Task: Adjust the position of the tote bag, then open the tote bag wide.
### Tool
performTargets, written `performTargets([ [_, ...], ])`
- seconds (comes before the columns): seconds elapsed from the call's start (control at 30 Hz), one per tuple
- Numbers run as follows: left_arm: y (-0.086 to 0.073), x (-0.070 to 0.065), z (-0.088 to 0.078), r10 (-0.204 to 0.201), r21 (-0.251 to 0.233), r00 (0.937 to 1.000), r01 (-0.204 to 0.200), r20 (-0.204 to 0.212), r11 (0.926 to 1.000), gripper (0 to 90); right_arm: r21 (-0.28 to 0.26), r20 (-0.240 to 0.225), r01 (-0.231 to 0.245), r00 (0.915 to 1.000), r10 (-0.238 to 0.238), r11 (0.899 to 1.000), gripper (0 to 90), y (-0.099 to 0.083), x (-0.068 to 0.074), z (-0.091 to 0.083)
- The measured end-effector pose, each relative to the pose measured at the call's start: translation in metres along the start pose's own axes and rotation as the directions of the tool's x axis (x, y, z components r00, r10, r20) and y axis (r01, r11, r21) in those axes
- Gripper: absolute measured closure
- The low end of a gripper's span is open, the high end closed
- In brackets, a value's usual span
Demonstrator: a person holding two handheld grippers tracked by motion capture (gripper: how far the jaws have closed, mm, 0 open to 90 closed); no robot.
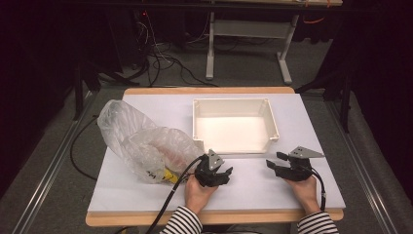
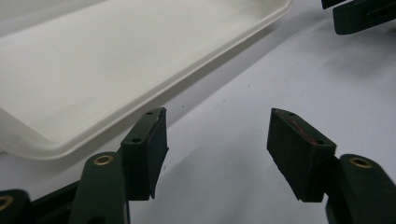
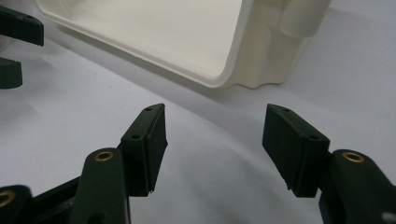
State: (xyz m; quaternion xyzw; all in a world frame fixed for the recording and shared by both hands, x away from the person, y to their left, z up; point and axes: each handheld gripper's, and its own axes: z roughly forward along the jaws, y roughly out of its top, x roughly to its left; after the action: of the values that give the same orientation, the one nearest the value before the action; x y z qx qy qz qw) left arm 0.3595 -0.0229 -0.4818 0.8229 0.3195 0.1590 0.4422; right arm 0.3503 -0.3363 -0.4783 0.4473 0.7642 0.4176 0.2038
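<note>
A white plastic bin (image 1: 234, 126) stands empty at the middle of the white table (image 1: 253, 185). A crumpled clear plastic bag (image 1: 141, 144) with something pinkish and a yellow bit inside lies to its left. My left gripper (image 1: 225, 172) rests near the front of the table, just right of the bag and in front of the bin, jaws open and empty. My right gripper (image 1: 274, 161) sits to the right, by the bin's front right corner, also open and empty. The left gripper view has the bin's rim (image 2: 140, 100) ahead of the left gripper (image 2: 217, 140). The right gripper (image 3: 212, 135) faces the bin's corner (image 3: 252, 60).
A black cable (image 1: 168, 202) trails from the left gripper off the front edge. Beyond the table are a desk frame (image 1: 248, 44) and loose cables (image 1: 160, 63) on the floor. Bare table surface lies between the two grippers and right of the bin.
</note>
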Motion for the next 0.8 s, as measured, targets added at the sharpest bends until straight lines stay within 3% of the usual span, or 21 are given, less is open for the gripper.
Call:
performTargets([
  [0.17, 0.0002, 0.0002, 0.0003, 0.001, 0.003, 1.0, -0.001, 0.003, 1.0, 38.6, -0.004, -0.001, -0.007, 1.0, 0.007, 1.0, 39.6, -0.0002, -0.001, -0.0004],
  [0.3, 0.0001, 0.0032, 0.0004, -0.022, 0.003, 0.9995, 0.022, 0.025, 0.9998, 38.9, -0.004, -0.002, -0.022, 0.9998, 0.022, 1.0, 39.6, -0.0002, -0.0019, -0.0004],
  [0.6, 0.0, -0.0005, 0.0, 0.01, 0.001, 0.9999, -0.01, 0.004, 1.0, 38.7, 0.01, 0.0, -0.02, 0.9998, 0.02, 1.0, 39.4, 0.0004, -0.0028, 0.0006],
  [0.8, 0.0001, -0.0024, 0.0001, 0.022, 0.003, 0.9997, -0.022, -0.011, 0.9998, 39.0, 0.013, -0.011, -0.043, 0.999, 0.043, 0.999, 39.3, 0.0004, -0.0046, 0.0012],
])
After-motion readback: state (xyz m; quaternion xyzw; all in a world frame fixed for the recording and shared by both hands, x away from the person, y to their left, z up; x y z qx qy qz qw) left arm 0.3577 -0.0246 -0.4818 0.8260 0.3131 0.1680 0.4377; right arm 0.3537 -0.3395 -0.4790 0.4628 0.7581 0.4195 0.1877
